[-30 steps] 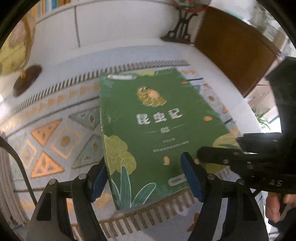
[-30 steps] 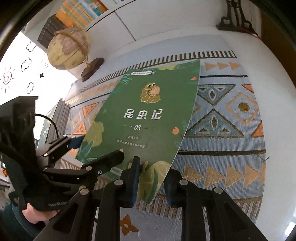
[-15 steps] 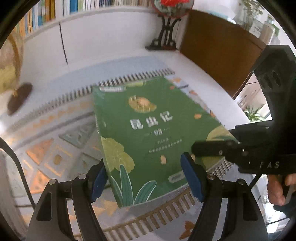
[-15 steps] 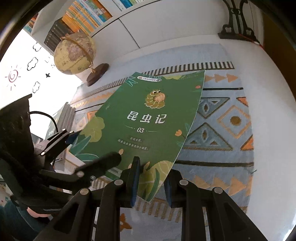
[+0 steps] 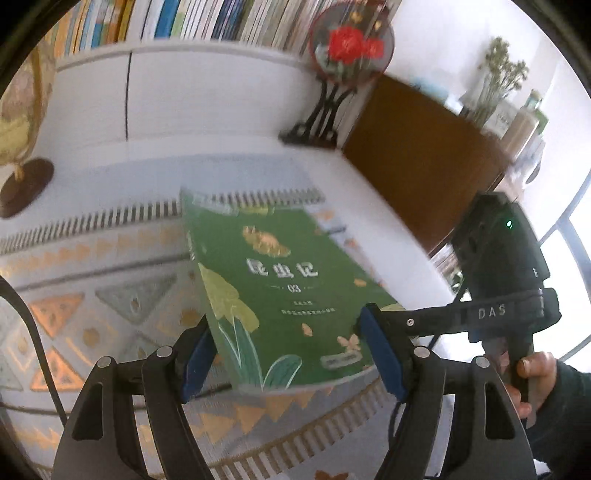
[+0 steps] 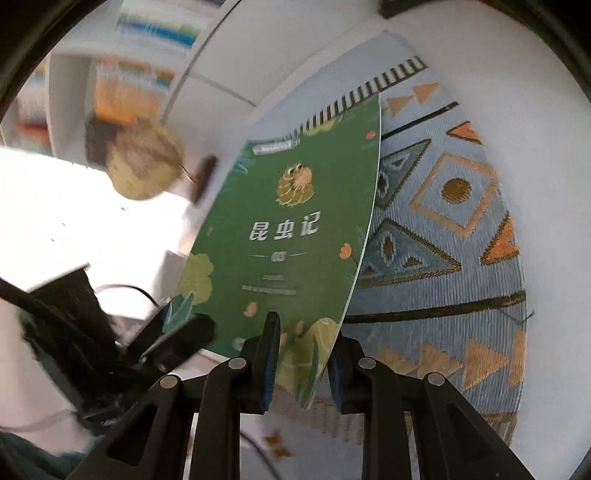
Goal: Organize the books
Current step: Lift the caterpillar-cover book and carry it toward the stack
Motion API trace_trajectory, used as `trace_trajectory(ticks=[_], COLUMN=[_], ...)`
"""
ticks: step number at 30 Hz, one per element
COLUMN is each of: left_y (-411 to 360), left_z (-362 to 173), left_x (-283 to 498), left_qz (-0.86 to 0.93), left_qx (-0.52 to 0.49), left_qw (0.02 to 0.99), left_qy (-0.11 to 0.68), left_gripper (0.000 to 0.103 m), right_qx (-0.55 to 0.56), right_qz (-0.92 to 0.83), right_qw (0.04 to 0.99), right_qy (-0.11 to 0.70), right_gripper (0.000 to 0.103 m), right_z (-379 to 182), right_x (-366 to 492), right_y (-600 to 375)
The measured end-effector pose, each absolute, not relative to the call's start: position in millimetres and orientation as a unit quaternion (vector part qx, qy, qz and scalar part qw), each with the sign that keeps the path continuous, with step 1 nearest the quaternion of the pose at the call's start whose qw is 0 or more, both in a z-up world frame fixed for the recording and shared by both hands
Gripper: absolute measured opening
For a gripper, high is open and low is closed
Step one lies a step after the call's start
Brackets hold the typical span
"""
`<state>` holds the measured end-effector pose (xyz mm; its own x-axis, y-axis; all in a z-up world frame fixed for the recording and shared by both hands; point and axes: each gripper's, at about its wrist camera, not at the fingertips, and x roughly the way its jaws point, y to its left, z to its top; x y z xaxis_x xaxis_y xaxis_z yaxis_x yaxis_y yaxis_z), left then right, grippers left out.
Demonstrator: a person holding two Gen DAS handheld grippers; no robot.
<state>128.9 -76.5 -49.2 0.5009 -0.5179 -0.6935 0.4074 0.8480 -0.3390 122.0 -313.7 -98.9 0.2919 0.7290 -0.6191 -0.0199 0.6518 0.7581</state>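
- As seen from the left wrist view, one globe stands at far left on the white table.
- One patterned mat covers the table.
- One green book, tilted, is lifted off the mat.
- Left gripper: jaws apart, flanking the book's near edge; contact cannot be confirmed.
- Right gripper: jaws clamped on the book's lower corner.
- One row of books fills the shelf behind.

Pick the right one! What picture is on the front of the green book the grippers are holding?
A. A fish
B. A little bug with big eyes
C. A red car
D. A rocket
B: the green book shows a small round bug with big eyes above its white title.
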Motion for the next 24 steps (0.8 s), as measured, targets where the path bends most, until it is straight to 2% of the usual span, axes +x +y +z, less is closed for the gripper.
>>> trace_trajectory(ticks=[4,8,12,18,24], left_y=[-91.6,-98.2,-92.8,-63.6,-9.6], left_z=[-55.7,-59.0,-51.3,-34.9,-1.9], left_x=[133.4,127.0,117.3,95.9,75.4], left_qz=[-0.261,-0.262,-0.262,-0.262,-0.247], left_qx=[-0.019,-0.009,0.004,0.002,-0.01], left_qw=[0.863,0.864,0.87,0.877,0.894], left_qy=[0.432,0.431,0.417,0.402,0.372], left_gripper=[0.072,0.072,0.072,0.072,0.072], right_qx=[0.318,0.181,0.107,0.027,0.013], right_qz=[0.244,0.229,0.242,0.262,0.279], right_qw=[0.75,0.801,0.816,0.831,0.844], right_qy=[0.526,0.523,0.513,0.49,0.458], right_gripper=[0.022,0.019,0.019,0.019,0.019], right_z=[-79.8,-50.7,-37.9,-18.5,12.3], right_x=[124.5,120.6,114.7,93.7,73.4], right_y=[-317.1,-285.6,-263.2,-231.8,-183.5])
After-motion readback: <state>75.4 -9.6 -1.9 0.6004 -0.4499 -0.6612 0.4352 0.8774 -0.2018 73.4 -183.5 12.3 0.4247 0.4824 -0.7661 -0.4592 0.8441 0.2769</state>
